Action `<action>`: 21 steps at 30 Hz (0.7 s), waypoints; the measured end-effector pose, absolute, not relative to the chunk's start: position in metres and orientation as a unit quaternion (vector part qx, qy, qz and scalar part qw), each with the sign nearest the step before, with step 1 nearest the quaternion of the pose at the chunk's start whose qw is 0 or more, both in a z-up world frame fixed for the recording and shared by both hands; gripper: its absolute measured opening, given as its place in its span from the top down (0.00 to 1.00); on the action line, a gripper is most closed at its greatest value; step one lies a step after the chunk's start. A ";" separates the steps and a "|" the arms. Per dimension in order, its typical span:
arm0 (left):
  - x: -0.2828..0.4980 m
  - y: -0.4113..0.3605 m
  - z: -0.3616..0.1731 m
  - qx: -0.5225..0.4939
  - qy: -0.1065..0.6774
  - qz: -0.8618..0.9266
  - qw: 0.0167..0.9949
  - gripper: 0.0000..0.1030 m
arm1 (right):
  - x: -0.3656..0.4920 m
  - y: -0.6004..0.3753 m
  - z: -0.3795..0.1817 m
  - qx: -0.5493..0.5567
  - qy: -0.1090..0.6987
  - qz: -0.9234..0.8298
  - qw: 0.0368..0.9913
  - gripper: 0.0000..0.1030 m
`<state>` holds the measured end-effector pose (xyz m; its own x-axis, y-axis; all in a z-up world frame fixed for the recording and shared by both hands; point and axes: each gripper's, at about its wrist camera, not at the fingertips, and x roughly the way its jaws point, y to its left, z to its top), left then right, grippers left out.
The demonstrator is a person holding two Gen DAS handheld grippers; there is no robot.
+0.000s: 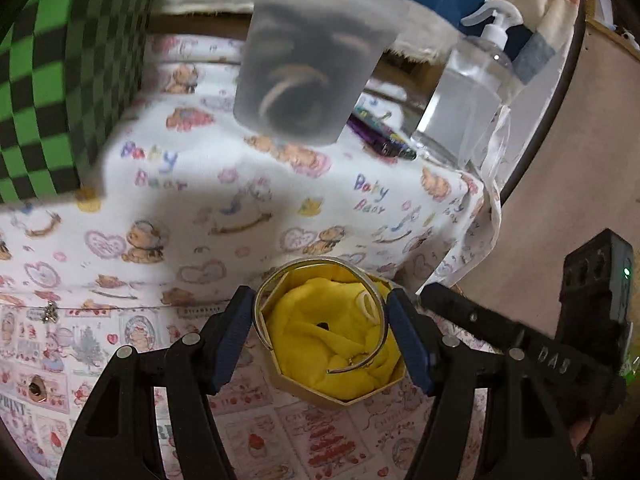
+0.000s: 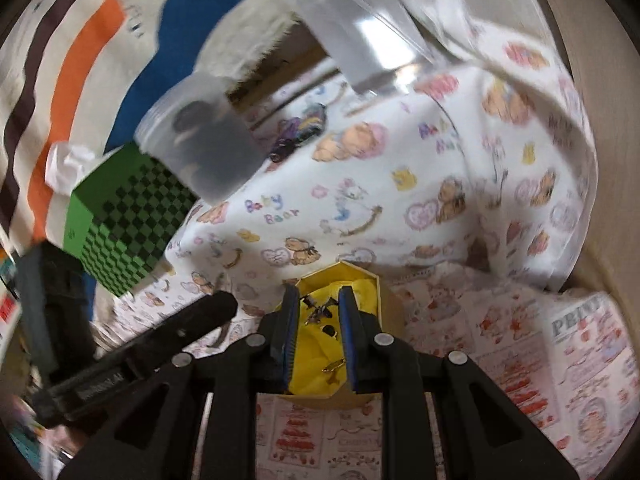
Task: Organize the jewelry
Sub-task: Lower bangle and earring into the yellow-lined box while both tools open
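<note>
Left tongs (image 1: 320, 336) clamp the gold octagonal box (image 1: 340, 394) by its sides, near the desk's (image 1: 120, 360) front edge. Inside: yellow cloth (image 1: 320, 332), gold bangle (image 1: 378, 316) and small pieces. Right tongs (image 2: 318, 336), narrow, hang over the box with a small dark charm (image 2: 320, 308) between the tips; contact unclear. Farther back: frosted plastic cup (image 1: 312, 52), green checkered box (image 1: 60, 80), clear spray bottle (image 1: 468, 96) toward the right edge.

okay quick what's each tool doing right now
Left tool: closed around the gold octagonal box with yellow cloth lining.
Right tool: jaws narrowly apart over that box; grip cannot be told.
</note>
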<state>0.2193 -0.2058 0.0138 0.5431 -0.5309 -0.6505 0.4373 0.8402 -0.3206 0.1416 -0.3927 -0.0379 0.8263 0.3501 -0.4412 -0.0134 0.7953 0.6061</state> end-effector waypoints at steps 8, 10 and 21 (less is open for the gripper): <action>0.225 -0.204 0.000 -0.083 0.395 -0.298 0.865 0.35 | 0.141 -0.401 -0.044 0.336 0.281 0.122 0.891 0.81; 0.222 -0.204 0.002 -0.085 0.387 -0.305 0.866 0.32 | 0.142 -0.400 -0.043 0.337 0.279 0.126 0.891 0.79; 0.196 -0.170 0.044 -0.047 0.305 -0.255 0.917 0.13 | 0.127 -0.403 -0.031 0.332 0.258 0.116 0.900 0.50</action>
